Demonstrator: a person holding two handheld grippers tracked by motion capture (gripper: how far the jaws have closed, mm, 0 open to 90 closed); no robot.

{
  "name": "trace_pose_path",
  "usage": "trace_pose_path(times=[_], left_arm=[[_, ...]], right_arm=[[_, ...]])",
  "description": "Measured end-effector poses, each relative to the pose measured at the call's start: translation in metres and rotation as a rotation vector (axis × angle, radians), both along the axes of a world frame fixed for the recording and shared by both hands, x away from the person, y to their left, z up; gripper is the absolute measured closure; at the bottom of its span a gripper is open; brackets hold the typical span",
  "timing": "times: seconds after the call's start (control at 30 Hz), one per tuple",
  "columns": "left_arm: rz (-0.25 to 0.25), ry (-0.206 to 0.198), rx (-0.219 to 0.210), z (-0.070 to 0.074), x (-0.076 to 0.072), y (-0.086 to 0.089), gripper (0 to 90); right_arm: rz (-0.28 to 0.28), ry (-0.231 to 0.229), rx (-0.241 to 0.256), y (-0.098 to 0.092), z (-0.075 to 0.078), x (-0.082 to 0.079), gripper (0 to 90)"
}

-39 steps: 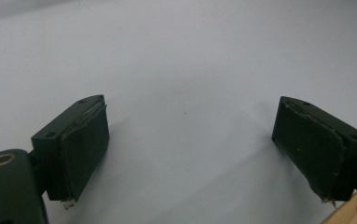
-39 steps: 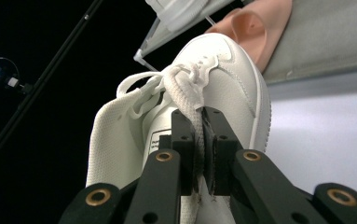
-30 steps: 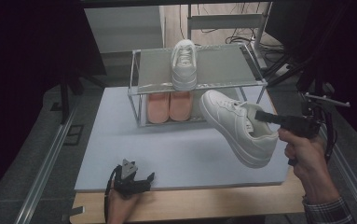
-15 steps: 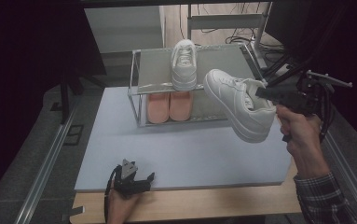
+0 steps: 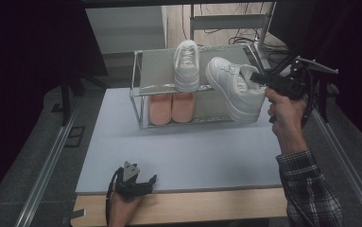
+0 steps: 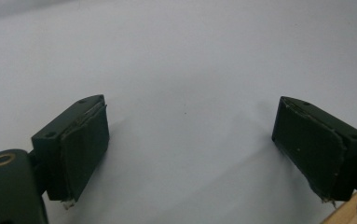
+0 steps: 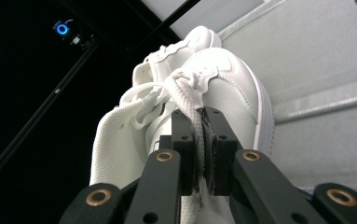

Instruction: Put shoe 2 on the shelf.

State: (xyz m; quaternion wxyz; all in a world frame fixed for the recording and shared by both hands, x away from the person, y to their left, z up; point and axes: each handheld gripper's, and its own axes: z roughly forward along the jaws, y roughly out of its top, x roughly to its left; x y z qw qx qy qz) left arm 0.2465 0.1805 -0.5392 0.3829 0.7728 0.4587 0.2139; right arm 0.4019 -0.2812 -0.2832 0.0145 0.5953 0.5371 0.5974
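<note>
The right tool [image 7: 203, 149], clenched on the white leather sneaker [image 5: 235, 88] raised just ahead beside the wire shoe rack [image 5: 156, 75], grips thin collar edge — it may slip; the left tool [image 6: 192, 149] rests released.

A rack [image 5: 143, 101] stands at the back of the surface [image 5: 193, 156]. One shoe [image 5: 186, 66] sits on its top shelf, a pair of shoes [image 5: 171, 108] on the lower shelf beneath. Right of the top shoe, another shoe [image 5: 233, 87] hangs in the right gripper [image 5: 260, 78]. The left gripper [image 5: 133, 182] rests at the front edge.
</note>
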Motion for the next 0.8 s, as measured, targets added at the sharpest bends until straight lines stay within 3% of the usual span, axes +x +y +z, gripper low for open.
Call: trace_pose_path(times=[0.27,0.5,0.8], left_arm=[[0.000,0.000,-0.001,0.000,0.000,0.000,11.0],[0.000,0.000,-0.001,0.000,0.000,0.000,10.9],[0.001,-0.002,-0.002,0.000,0.000,0.000,10.9]], right_arm=[[-0.049,-0.014,-0.027,0.013,-0.005,0.024,84.3],[-0.087,-0.028,-0.082,0.026,-0.009,0.046,84.2],[-0.127,-0.043,-0.099,0.038,-0.018,0.070,83.8]])
